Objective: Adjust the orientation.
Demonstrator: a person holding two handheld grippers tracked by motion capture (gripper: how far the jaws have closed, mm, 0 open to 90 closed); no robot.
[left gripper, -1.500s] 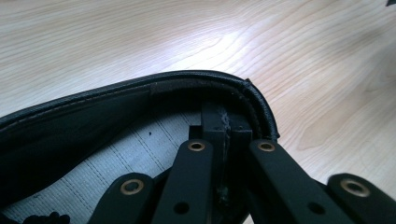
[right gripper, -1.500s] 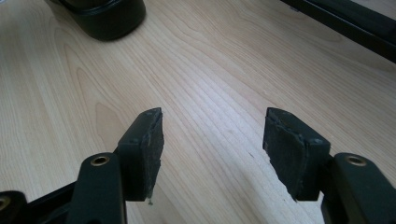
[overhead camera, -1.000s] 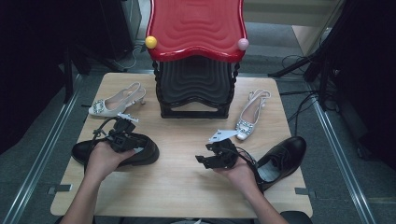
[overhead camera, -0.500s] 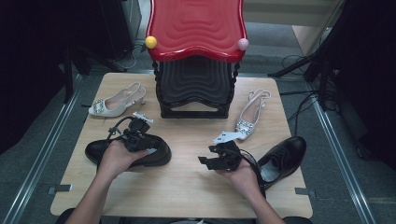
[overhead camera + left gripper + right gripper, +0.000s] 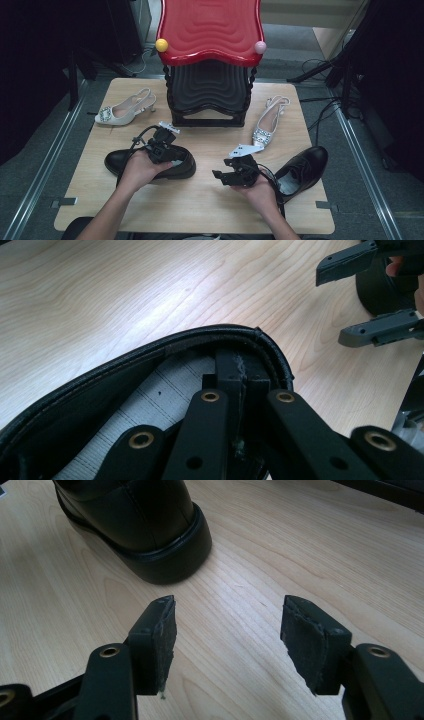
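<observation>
Presently, the left gripper (image 5: 161, 150) is seen in the high view pressed onto the heel end of a black leather shoe (image 5: 125, 161) that lies on the wooden table (image 5: 200, 210), left of centre and in front of the black stand. In the left gripper view its jaws are drawn together on the rear collar of that shoe (image 5: 100, 390): one jaw is set inside the opening against the pale lining, the other outside the stitched rim, so the collar is pinched between them.

The right gripper (image 5: 227, 172) is held by the right hand (image 5: 260, 187) just above the table, right of centre, with its jaws pointed toward the left shoe. In the right gripper view the two padded fingertips (image 5: 160, 640) are spread wide apart with only bare wood between them; nothing is gripped or touched. The rounded heel of the pinched shoe (image 5: 150, 530) is seen just ahead of them, a little apart.

A second black shoe (image 5: 302, 170) is lying just beside the right hand, toward the table's right edge. Two pale slingback heels (image 5: 122, 110) (image 5: 267, 125) are placed on either side of the stand, which bears a red wavy top (image 5: 210, 30).

No brand, label or readable writing can be made out on the shoes, grippers or stand.
</observation>
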